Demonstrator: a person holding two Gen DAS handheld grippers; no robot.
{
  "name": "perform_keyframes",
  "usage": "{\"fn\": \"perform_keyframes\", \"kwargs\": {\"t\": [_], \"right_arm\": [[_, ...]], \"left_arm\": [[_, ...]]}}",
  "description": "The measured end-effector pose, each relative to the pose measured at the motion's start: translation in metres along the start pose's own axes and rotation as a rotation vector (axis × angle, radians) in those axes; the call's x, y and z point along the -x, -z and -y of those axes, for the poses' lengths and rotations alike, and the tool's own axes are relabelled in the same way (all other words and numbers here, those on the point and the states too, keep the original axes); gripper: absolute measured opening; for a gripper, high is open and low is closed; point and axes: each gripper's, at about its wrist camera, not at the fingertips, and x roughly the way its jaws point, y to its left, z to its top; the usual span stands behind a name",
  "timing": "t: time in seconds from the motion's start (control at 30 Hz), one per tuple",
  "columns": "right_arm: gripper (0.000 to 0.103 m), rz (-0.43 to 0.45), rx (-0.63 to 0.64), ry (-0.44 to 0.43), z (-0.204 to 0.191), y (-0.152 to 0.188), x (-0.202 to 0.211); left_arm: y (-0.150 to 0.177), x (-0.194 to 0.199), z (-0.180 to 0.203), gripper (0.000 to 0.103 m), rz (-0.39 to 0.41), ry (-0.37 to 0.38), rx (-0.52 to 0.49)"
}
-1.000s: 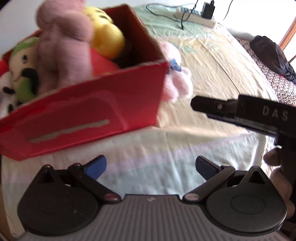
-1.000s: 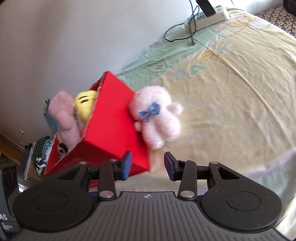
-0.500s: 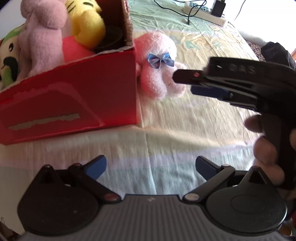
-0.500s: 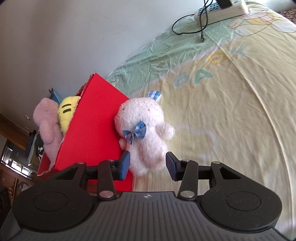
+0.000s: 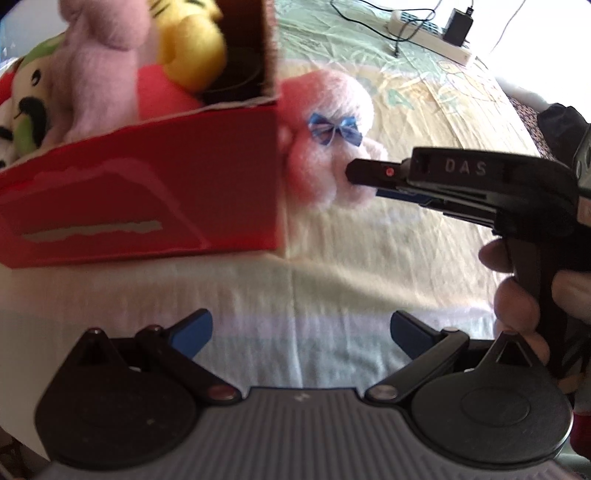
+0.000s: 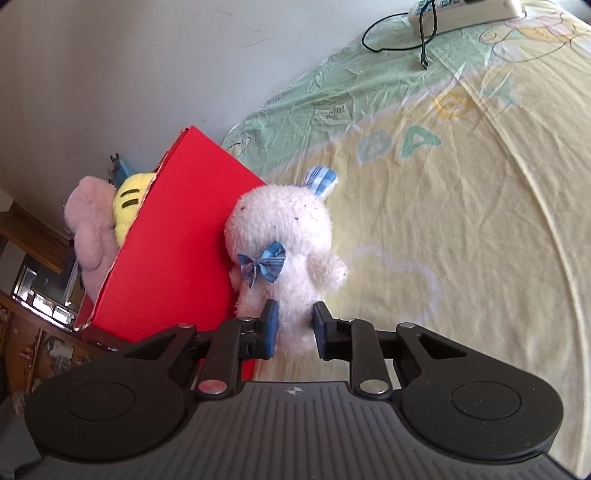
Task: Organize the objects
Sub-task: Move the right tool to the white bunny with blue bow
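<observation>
A pale pink plush bunny [image 6: 284, 229] with a blue bow leans against the side of a red cardboard box [image 6: 184, 229] on the bed. My right gripper [image 6: 294, 325] is shut on the bunny's lower body, one pad on each side. In the left wrist view the bunny [image 5: 332, 110] sits beside the box [image 5: 147, 199], and the right gripper [image 5: 365, 181] reaches it from the right. The box holds a pink plush [image 5: 103, 66], a yellow plush [image 5: 188, 48] and a green-and-white one [image 5: 29, 110]. My left gripper [image 5: 301, 328] hangs open over the sheet with nothing in it.
A yellow and green bed sheet [image 6: 461, 221] covers the surface. A white power strip [image 5: 428, 33] with cables lies at the far end. A dark bag [image 5: 561, 125] is at the right edge. A grey wall [image 6: 147, 55] rises behind the box; a hand [image 5: 517, 306] holds the right gripper.
My right gripper has moved in to the bunny and its fingers have narrowed onto the lower body. The left gripper stays open and has drifted slightly right along the box.
</observation>
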Motion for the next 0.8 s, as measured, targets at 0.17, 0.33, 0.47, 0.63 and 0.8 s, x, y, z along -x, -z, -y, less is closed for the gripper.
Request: {"fn": "perform_keyframes", "kwargs": {"t": [0.17,0.33,0.47,0.63,0.8], "right_arm": [[0.021,-0.021,-0.007,-0.002,0.010,0.016,0.028],[0.024,-0.080,-0.048,-0.002,0.024,0.038,0.056],[0.032,-0.068,-0.054,-0.009,0.026,0.045,0.073],[0.036,0.038,-0.156,-0.021,0.038,0.026,0.079],[0.044,0.023,-0.163,-0.054,0.036,0.008,0.055]], "left_arm": [[-0.001,0.005,0.014,0.102,0.025,0.034,-0.069],[0.000,0.009,0.024,0.102,0.044,0.091,-0.126],[-0.002,0.008,0.033,0.102,0.051,0.127,-0.154],[-0.013,-0.003,0.039,0.102,0.057,0.136,-0.119],[-0.026,-0.018,0.032,0.102,0.025,0.176,-0.024]]}}
